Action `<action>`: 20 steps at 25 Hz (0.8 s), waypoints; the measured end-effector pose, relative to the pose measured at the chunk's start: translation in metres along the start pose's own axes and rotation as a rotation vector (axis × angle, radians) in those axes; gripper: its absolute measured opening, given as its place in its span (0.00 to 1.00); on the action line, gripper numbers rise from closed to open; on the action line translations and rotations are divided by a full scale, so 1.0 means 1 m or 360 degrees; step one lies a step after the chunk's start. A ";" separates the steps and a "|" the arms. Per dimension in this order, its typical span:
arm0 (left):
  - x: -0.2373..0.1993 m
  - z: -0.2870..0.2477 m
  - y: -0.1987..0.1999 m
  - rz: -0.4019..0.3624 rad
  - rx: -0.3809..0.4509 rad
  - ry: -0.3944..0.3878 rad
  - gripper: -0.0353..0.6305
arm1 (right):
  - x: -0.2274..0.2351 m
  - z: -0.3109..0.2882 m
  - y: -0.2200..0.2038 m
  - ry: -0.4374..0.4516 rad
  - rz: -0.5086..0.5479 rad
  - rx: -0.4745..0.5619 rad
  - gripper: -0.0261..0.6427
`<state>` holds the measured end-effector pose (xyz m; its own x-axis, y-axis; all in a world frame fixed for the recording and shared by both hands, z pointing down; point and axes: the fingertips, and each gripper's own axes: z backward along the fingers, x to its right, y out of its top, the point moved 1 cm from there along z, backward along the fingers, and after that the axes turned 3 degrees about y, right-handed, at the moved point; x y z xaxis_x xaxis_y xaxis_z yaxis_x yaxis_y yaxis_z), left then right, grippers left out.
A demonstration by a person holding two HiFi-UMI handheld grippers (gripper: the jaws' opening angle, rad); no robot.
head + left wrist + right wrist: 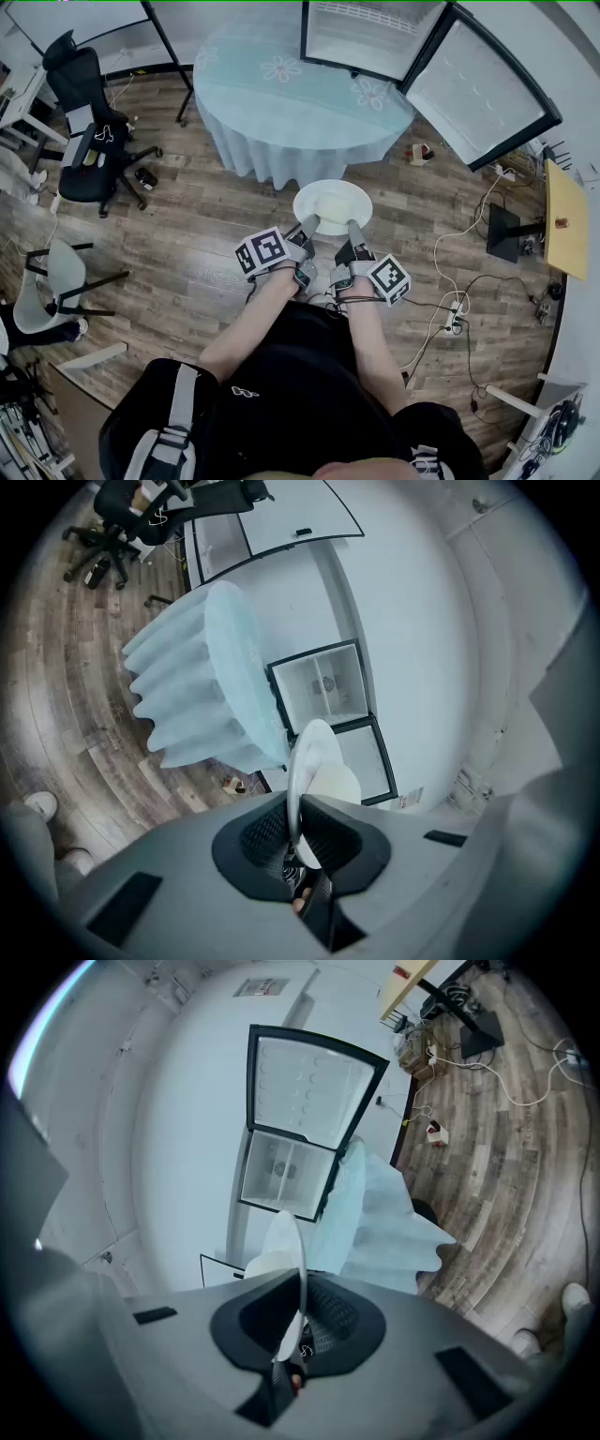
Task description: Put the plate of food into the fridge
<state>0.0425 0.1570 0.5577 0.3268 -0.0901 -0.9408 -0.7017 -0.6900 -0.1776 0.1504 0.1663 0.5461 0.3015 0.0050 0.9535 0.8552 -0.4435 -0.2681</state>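
Straight ahead at twelve o'clock, over bare floor short of the table (281, 94), the plate (333, 202) hangs level, face up. It is round, so it has no long axis. The left gripper (307, 226) and right gripper (355, 231) each clamp its near rim. This looks like the carrying step. Next, skirt the table toward the open fridge (370, 33) at one o'clock.

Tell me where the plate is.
In the head view the plate is centre frame, gripped at its near rim by the left claw and right claw, over the floor just short of the round table.

Plate (312, 747) rim between jaws of left hand-held gripper (298, 825), fridge (323, 682) beyond.
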 end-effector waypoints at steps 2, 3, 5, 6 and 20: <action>-0.002 0.002 0.003 0.0006 0.0000 0.0000 0.10 | -0.001 -0.003 -0.004 -0.0006 -0.0004 -0.0005 0.06; -0.003 0.002 0.005 0.0010 -0.0001 0.0001 0.10 | -0.001 -0.004 -0.005 -0.0010 -0.0005 -0.0007 0.06; -0.006 0.004 0.007 0.0016 -0.0006 0.0003 0.10 | 0.000 -0.005 -0.008 -0.0015 -0.0007 -0.0005 0.06; -0.007 0.004 0.007 0.0016 -0.0010 0.0004 0.10 | 0.000 -0.006 -0.010 -0.0017 -0.0008 -0.0002 0.06; -0.013 0.013 0.018 -0.0020 -0.0052 -0.0010 0.11 | -0.003 -0.011 -0.025 -0.0037 -0.0065 0.0045 0.07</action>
<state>0.0174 0.1549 0.5625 0.3311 -0.0767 -0.9405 -0.6764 -0.7142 -0.1799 0.1233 0.1678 0.5518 0.2752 0.0437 0.9604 0.8786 -0.4169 -0.2328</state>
